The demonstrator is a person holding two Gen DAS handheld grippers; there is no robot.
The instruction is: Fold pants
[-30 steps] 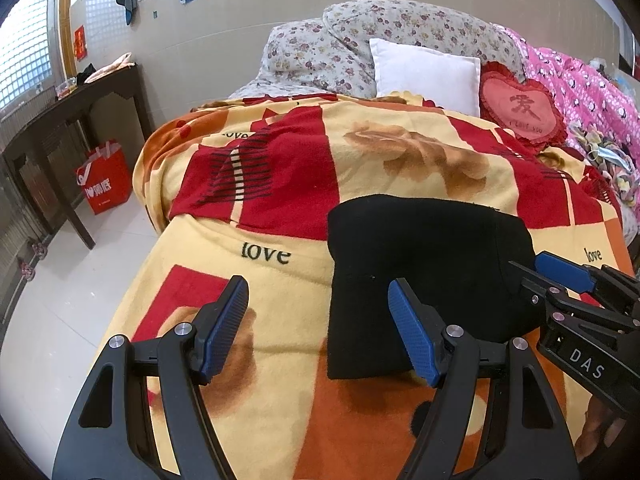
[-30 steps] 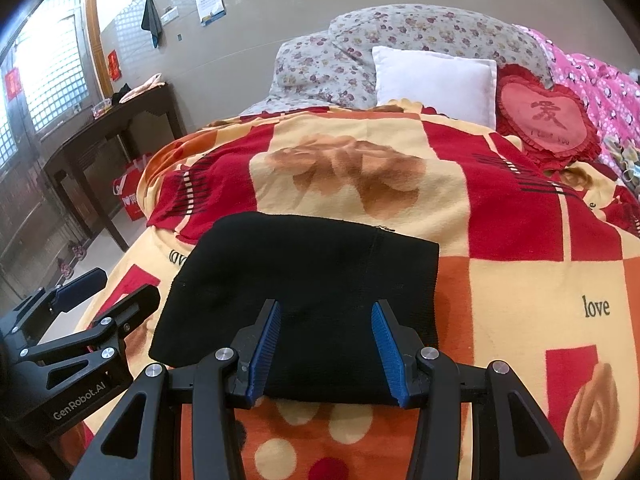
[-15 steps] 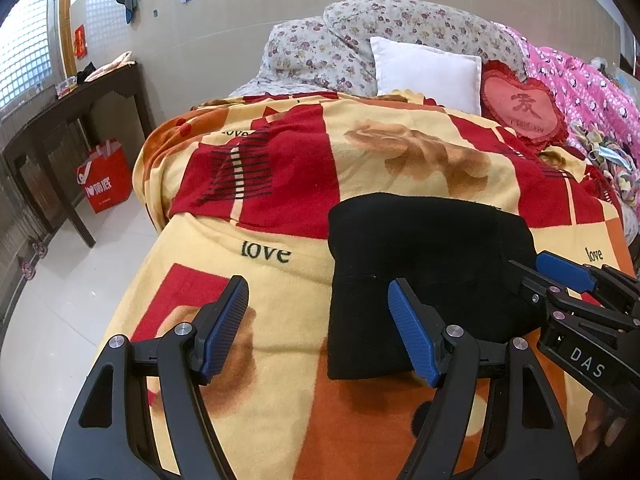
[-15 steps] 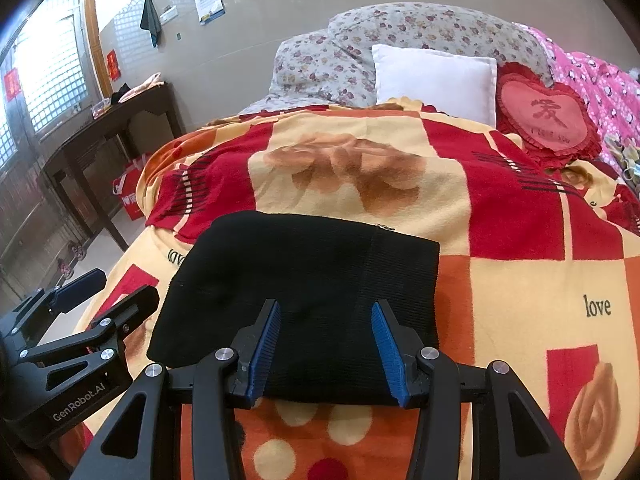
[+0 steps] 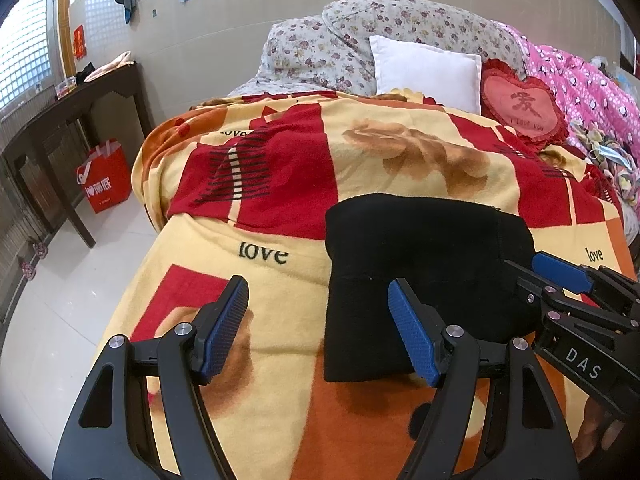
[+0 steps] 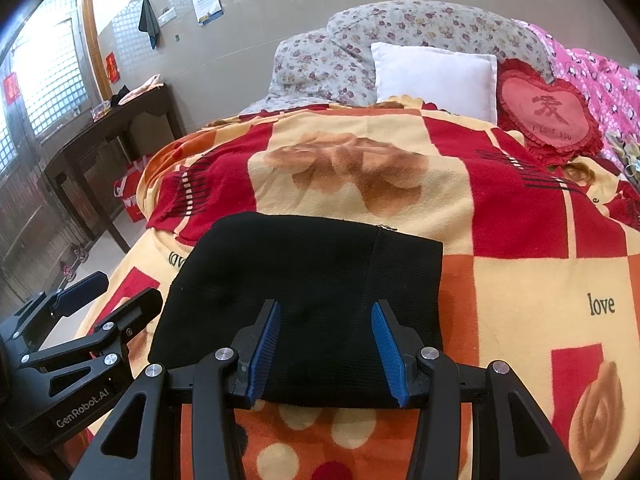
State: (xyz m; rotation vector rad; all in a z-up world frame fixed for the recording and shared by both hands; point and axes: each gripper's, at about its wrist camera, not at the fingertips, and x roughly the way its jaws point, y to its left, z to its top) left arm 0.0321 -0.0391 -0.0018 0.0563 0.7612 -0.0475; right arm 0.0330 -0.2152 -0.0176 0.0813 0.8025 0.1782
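Note:
The black pants (image 5: 424, 268) lie folded into a compact rectangle on the patterned blanket (image 5: 280, 208), and show in the right wrist view (image 6: 308, 300) too. My left gripper (image 5: 320, 328) is open and empty, just short of the pants' near left corner. My right gripper (image 6: 326, 344) is open and empty, its fingers hovering over the pants' near edge. Each gripper shows in the other's view: the right one (image 5: 568, 292) at the pants' right side, the left one (image 6: 92, 308) at their left side.
The bed carries a white pillow (image 5: 424, 68), a floral pillow (image 5: 360, 32), a red heart cushion (image 5: 520, 104) and a pink quilt (image 5: 592, 92). On the left stand a dark wooden table (image 5: 72, 112), a red bag (image 5: 106, 176) and tiled floor (image 5: 68, 292).

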